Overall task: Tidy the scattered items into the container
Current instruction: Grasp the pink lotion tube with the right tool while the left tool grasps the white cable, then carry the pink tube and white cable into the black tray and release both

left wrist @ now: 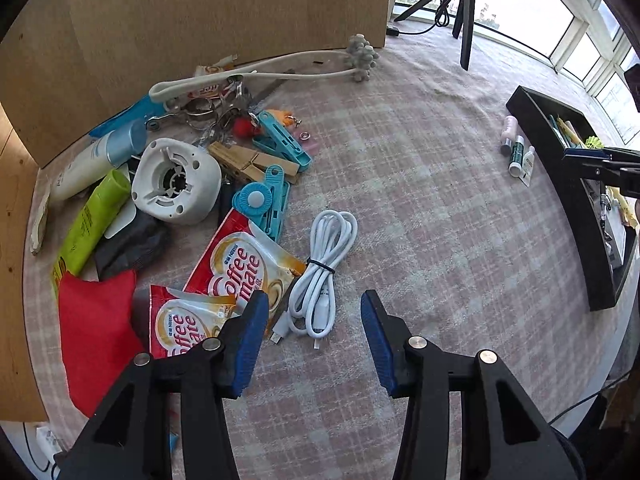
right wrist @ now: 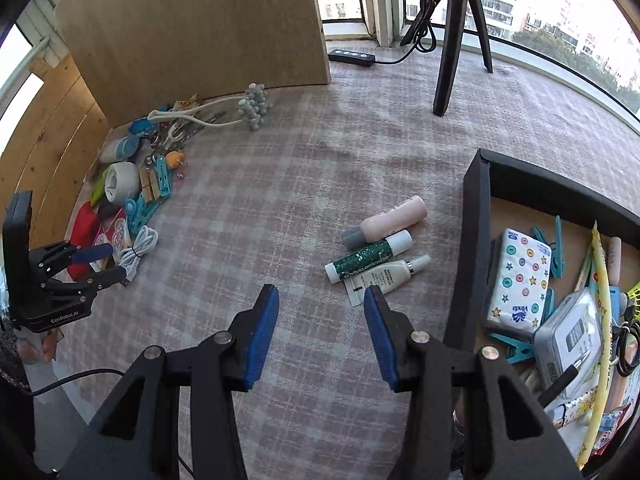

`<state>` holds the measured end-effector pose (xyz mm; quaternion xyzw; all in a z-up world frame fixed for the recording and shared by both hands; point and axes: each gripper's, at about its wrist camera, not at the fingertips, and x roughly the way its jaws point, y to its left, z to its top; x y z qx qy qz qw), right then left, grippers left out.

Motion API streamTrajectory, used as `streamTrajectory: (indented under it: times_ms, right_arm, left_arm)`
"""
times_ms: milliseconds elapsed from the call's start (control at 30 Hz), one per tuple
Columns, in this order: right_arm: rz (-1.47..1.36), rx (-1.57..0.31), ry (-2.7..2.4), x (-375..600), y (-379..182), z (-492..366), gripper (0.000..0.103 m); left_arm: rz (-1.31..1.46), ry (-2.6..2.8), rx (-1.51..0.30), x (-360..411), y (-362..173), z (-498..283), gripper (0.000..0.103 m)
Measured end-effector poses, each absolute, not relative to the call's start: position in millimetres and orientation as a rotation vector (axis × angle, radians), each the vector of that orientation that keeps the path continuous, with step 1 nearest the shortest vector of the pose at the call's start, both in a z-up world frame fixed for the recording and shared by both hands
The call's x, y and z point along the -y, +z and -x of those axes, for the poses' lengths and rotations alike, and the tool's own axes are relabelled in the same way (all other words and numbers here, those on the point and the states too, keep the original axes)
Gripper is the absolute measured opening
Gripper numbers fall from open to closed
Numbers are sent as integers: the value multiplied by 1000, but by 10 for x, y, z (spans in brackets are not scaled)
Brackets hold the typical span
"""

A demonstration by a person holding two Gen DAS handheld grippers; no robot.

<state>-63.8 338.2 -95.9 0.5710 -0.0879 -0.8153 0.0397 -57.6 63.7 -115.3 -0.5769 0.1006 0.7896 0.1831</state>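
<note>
Left gripper (left wrist: 314, 308): held apart, empty, over white USB cable (left wrist: 324, 272).
Right gripper (right wrist: 320, 300): spread, empty, beside black tray (right wrist: 474, 240).

In the left wrist view, a pile of things (left wrist: 180, 168) lies at the left of the frame, in front of a board (left wrist: 200, 12). A cable (left wrist: 324, 272) lies at the pile's lower right edge, beside a packet (left wrist: 240, 268). At the right edge sits a box (left wrist: 560, 184), with three little bottles (left wrist: 518, 152) just left of it. A tripod (left wrist: 464, 8) stands at the top.

Coiled white cable (left wrist: 320, 276) lies beside creamer sachets (left wrist: 236, 268); black tray (right wrist: 476, 240) half-full.
</note>
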Motion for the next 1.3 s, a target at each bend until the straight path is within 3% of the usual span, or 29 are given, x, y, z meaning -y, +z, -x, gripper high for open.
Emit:
streamTrajectory:
  times_ms: [167,433,700,767,867,1067,1300]
  right_arm:
    - [-1861,487,-2491,-3740,-1083,994,44]
    - [-2033,560,-2445,-3827,-1419,1354,44]
    - [-2067,539,-2463,-3771,-1572,1513,38]
    - [-2058,494,-2447,-3666,-1597,1532,26]
    - [-2033,377,-2463,-3492,-1603,1521,20]
    - [-1949,388,-2465,-3347,-1532,1429,19]
    - [-1812,463,-2519,-3380,-1155,1204,19]
  left_arm:
    - [1642,2190,-318,-719,-1245,616,40]
    - [1640,2120,-323,-830,-1309,586,33]
    - [1639,2105,-324,-1028,-1328,663,33]
    - [1643,2098,-309,-1065,-1350,708,31]
    - [1638,2102,-281,-1103,-1345,789,23]
    - [1645,2102,-199,-1044,-1331,887,14]
    - [1580,2131,-141,-1129,-1063,788,14]
